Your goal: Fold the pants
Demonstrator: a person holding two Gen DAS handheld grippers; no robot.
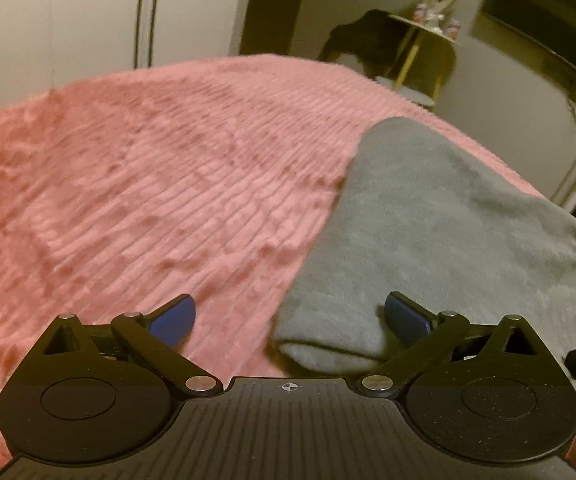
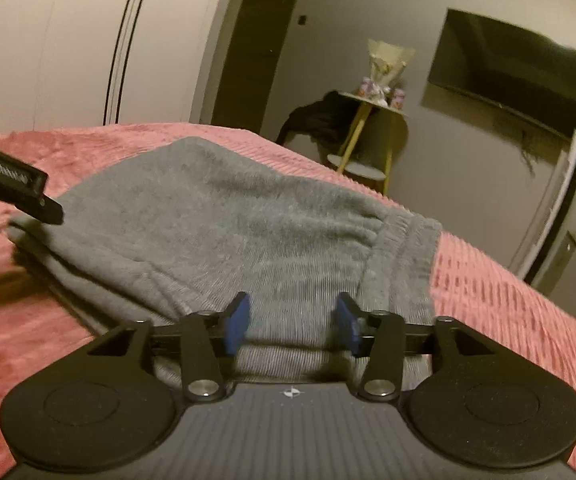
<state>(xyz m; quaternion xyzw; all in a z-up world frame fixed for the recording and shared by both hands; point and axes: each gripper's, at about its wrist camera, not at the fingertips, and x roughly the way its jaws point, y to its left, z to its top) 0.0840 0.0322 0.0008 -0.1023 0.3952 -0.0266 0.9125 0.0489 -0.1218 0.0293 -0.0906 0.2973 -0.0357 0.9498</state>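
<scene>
Grey pants (image 2: pixel 223 232) lie folded in a thick bundle on the pink ribbed bedspread (image 1: pixel 135 168). In the left wrist view the bundle (image 1: pixel 428 224) lies to the right, its folded near end at my fingertips. My left gripper (image 1: pixel 288 314) is wide open and empty, straddling that near end. My right gripper (image 2: pixel 292 322) is open and empty, just above the near edge of the pants by the elastic waistband (image 2: pixel 404 248). The left gripper also shows in the right wrist view (image 2: pixel 11 188) at the bundle's left end.
A small round side table (image 2: pixel 368 128) with a bouquet and small jars stands beyond the bed, a dark garment (image 2: pixel 316 120) draped beside it. A dark TV (image 2: pixel 508 68) hangs on the wall at right. White wardrobe doors (image 2: pixel 67 40) stand behind the bed.
</scene>
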